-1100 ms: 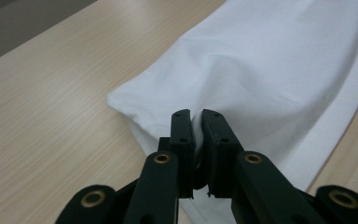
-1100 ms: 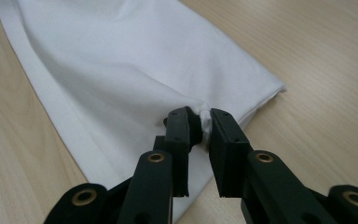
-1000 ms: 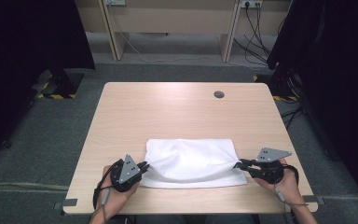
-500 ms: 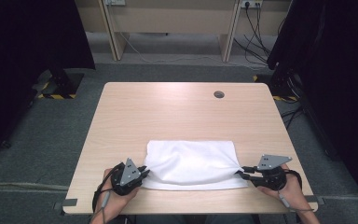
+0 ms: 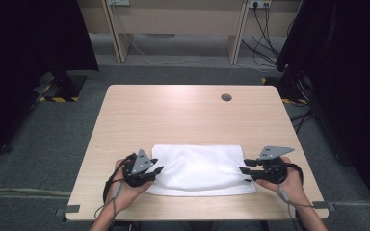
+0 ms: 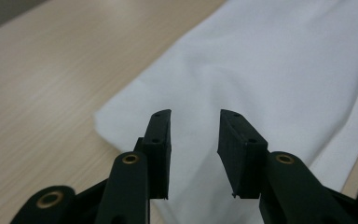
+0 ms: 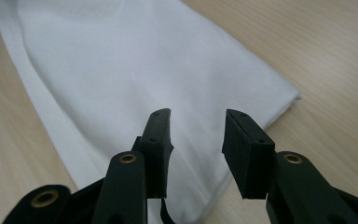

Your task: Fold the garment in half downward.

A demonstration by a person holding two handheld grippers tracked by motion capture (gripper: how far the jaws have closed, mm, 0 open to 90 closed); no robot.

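Here we have a white cloth (image 5: pixel 200 169), folded flat, lying on the near part of the bench (image 5: pixel 183 115) between our two hands. The left tongs (image 5: pixel 157 172) stand at its left end and the right tongs (image 5: pixel 244 173) at its right end. Both have just been opening, and now each stands partly open with nothing pressed between the pads; the cloth only lies below them. We judge the cloth light, soft and limp, so it will sag and unfold if lifted from the middle. Better to pinch all layers at the corners (image 6: pixel 103 116) of each short edge.
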